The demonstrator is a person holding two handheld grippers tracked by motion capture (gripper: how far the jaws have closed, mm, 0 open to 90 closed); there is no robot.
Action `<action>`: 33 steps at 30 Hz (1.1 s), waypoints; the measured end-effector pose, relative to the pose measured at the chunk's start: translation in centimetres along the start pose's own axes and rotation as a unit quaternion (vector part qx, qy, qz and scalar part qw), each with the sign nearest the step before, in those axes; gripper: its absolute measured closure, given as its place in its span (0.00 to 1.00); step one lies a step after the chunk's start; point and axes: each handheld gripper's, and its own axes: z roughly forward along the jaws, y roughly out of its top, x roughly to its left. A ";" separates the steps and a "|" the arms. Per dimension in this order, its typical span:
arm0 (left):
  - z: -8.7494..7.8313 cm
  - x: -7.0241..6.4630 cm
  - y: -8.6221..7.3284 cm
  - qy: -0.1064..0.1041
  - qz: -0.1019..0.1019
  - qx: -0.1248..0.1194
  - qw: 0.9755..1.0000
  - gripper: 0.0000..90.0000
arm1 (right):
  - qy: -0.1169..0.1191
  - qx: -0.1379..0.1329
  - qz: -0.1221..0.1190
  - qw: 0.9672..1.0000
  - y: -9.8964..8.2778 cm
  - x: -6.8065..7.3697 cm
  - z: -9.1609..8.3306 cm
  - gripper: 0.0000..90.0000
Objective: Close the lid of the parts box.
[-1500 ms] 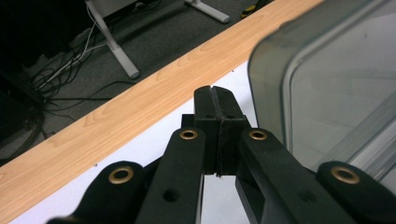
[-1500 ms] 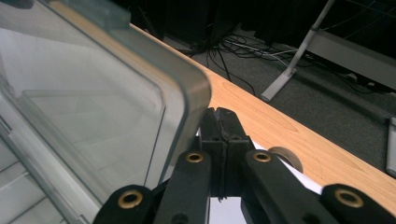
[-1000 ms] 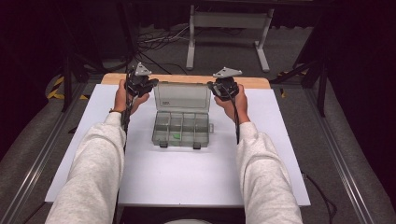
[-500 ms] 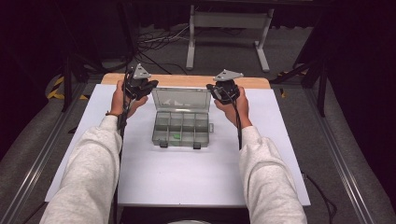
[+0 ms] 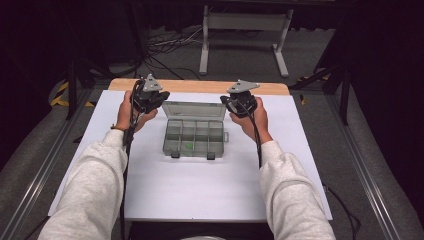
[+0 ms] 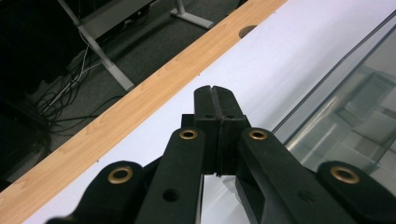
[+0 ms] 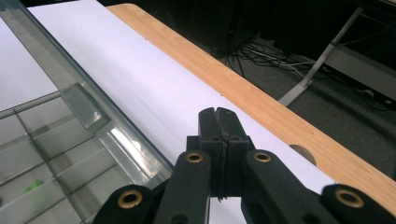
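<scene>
An open clear compartment box (image 5: 194, 134) lies on the desk (image 5: 165, 190). The left hand-held gripper (image 5: 159, 96) and the right hand-held gripper (image 5: 226, 101) flank its raised lid (image 5: 194, 110), jaws pressed together, empty.

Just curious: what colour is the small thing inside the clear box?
Green, in the compartment box; clearest in the high view.

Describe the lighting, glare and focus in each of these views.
High view: the white table is evenly lit, surroundings fall into darkness, overall soft. Left gripper view: reflections streak the clear lid of the compartment box; shut fingers sharp. Right gripper view: glare on the lid's edge, the green piece inside blurred.
</scene>
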 end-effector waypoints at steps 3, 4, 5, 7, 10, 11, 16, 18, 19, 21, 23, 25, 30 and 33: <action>-0.3 -0.1 0.0 -0.002 0.006 0.001 1.000 1.00 | 0.003 0.003 -0.004 1.000 0.0 0.3 -0.2 1.00; -0.4 -0.1 0.0 -0.005 0.010 -0.001 1.000 1.00 | 0.005 0.003 -0.007 1.000 0.0 0.3 -0.3 1.00; -0.4 -0.1 0.0 -0.005 0.010 -0.001 1.000 1.00 | 0.006 0.004 -0.007 1.000 0.0 0.4 -0.4 1.00; -0.7 -0.3 0.0 -0.002 0.017 0.005 1.000 1.00 | 0.009 0.006 -0.008 1.000 -0.1 0.5 -0.5 1.00; -1.3 -0.6 -0.1 -0.010 0.022 0.008 1.000 1.00 | 0.017 0.013 -0.015 1.000 -0.3 0.9 -0.8 1.00; -1.4 -0.7 -0.1 -0.008 0.024 0.007 1.000 1.00 | 0.020 0.013 -0.017 1.000 -0.4 1.0 -0.9 1.00; -1.9 -1.4 -0.3 -0.014 0.039 0.011 0.999 1.00 | 0.028 0.019 -0.026 0.999 -0.7 1.5 -1.2 1.00; -2.0 -1.6 -0.5 -0.019 0.044 0.013 0.999 1.00 | 0.034 0.020 -0.027 0.999 -0.9 1.8 -1.4 1.00; -2.1 -1.8 -0.6 -0.020 0.046 0.012 0.999 1.00 | 0.035 0.021 -0.030 0.999 -1.0 1.8 -1.5 1.00; -2.2 -2.1 -0.8 -0.026 0.050 0.012 0.998 1.00 | 0.040 0.023 -0.031 0.998 -1.2 2.0 -1.6 1.00; -2.3 -2.3 -1.1 -0.028 0.052 0.012 0.998 1.00 | 0.044 0.022 -0.032 0.998 -1.2 2.3 -1.7 1.00; -2.4 -2.7 -1.4 -0.031 0.058 0.015 0.998 1.00 | 0.049 0.024 -0.036 0.998 -1.3 2.5 -1.9 1.00; -2.8 -3.3 -1.9 -0.039 0.067 0.013 0.997 1.00 | 0.058 0.028 -0.042 0.997 -1.7 3.1 -2.1 1.00; -3.0 -3.6 -2.1 -0.045 0.071 0.010 0.996 1.00 | 0.060 0.029 -0.045 0.997 -1.8 3.4 -2.2 1.00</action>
